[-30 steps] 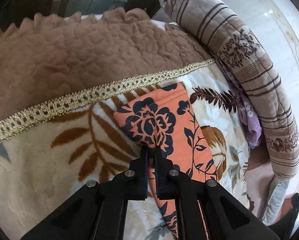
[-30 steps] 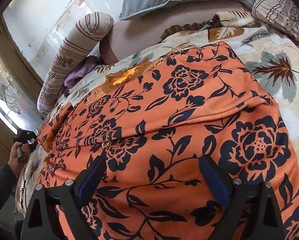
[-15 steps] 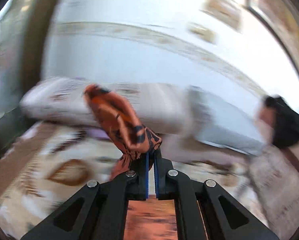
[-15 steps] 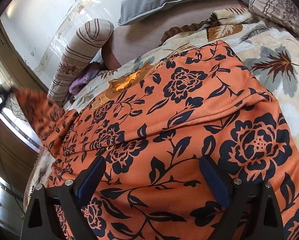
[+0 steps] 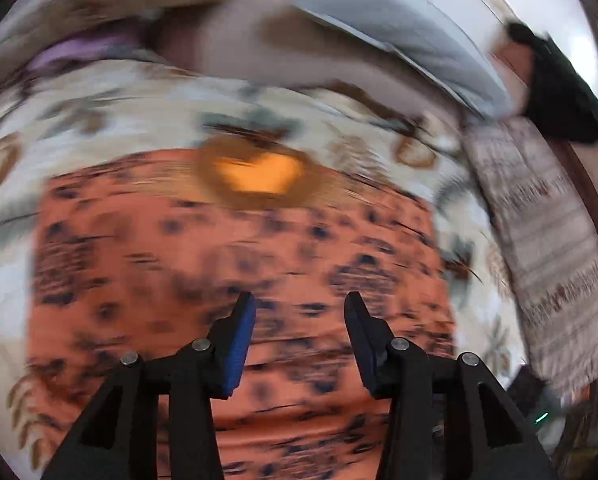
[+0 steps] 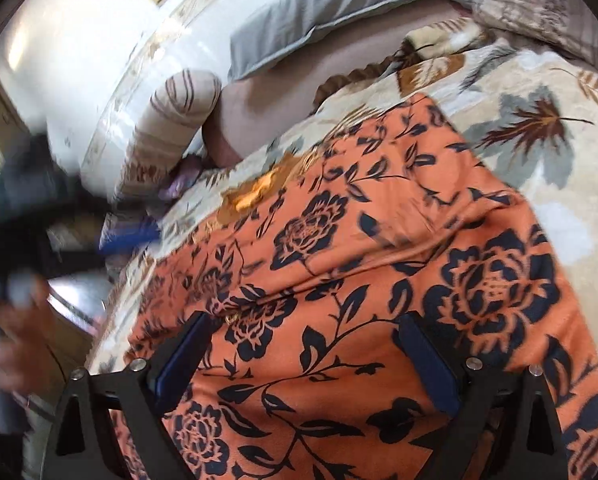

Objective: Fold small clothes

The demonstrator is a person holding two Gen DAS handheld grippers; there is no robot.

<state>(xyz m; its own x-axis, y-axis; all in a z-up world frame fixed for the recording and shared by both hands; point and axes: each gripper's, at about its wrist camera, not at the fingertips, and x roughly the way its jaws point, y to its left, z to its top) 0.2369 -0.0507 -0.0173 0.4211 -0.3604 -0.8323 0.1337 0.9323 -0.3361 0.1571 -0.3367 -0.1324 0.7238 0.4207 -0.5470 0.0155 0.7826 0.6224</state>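
Note:
An orange garment with dark blue flowers [image 6: 379,264] lies spread on a cream leaf-print blanket [image 6: 539,92]. A folded layer lies across its upper part, with a crease running over it. In the blurred left wrist view the garment [image 5: 235,272] fills the middle. My left gripper [image 5: 299,308] is open and empty just above it. My right gripper [image 6: 303,336] is open and empty, low over the garment's near part. The left gripper also shows as a dark blur with a blue pad [image 6: 127,240] at the left of the right wrist view.
A striped bolster [image 6: 171,128] and a grey pillow [image 6: 331,4] lie beyond the blanket by the white wall. A patterned pillow [image 5: 547,248] lies to the right in the left wrist view. A purple cloth [image 6: 183,184] sits beside the bolster.
My left gripper carried the orange sleeve up and over onto the garment, then opened and let it go. The right gripper stayed open over the garment.

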